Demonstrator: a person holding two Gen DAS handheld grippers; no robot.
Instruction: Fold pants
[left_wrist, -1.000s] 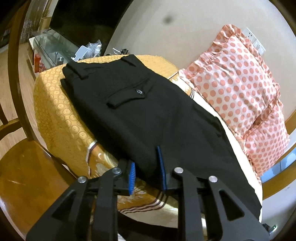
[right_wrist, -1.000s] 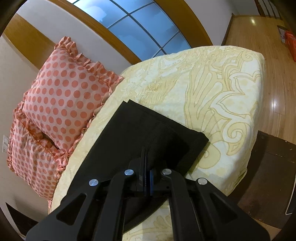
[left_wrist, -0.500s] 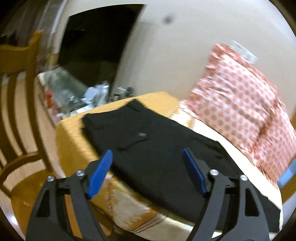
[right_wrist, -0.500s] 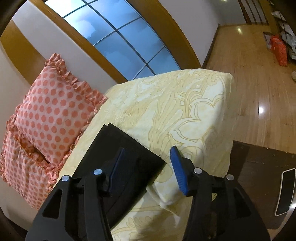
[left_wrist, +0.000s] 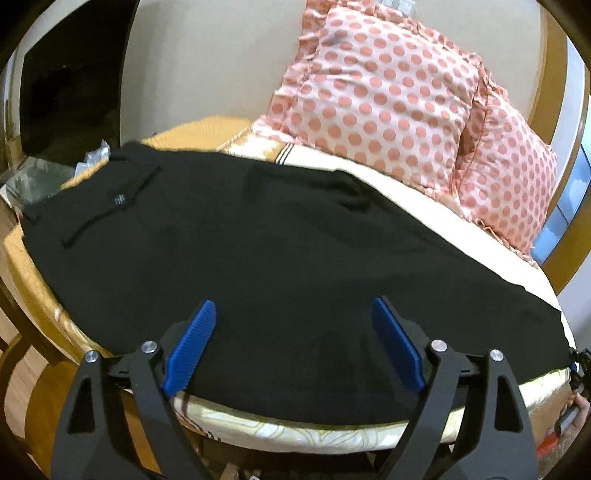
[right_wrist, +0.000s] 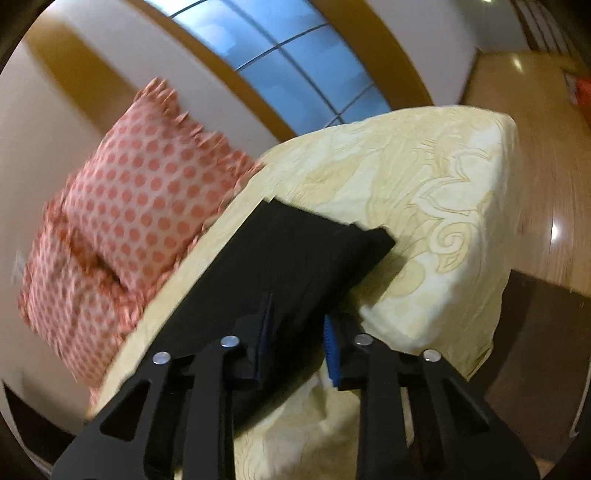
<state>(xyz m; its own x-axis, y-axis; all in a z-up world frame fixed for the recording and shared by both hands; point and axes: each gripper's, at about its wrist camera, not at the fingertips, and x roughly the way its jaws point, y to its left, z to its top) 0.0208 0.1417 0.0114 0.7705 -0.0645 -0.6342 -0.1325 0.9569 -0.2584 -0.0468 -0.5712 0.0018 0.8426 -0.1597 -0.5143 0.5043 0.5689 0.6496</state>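
Black pants (left_wrist: 266, 236) lie flat lengthwise along the bed, folded leg over leg, waistband and back pocket at the left, hems at the right. My left gripper (left_wrist: 293, 343) is open wide and empty, hovering over the pants' near edge around the middle. In the right wrist view the hem end of the pants (right_wrist: 295, 258) lies on the yellow patterned bedspread (right_wrist: 436, 206). My right gripper (right_wrist: 298, 339) is partly open, its blue pads either side of the pants' near edge, not clamped.
Two pink polka-dot pillows (left_wrist: 388, 99) lean against the wall behind the pants. A wooden chair (left_wrist: 14, 332) stands left of the bed. A window (right_wrist: 295, 66) is behind the bed's end, and wooden floor (right_wrist: 546, 147) lies to the right.
Both grippers let go of the pants and opened. The left moved right toward the pants' middle and opened wide. The right pulled back, then narrowed again at the near edge by the hems.
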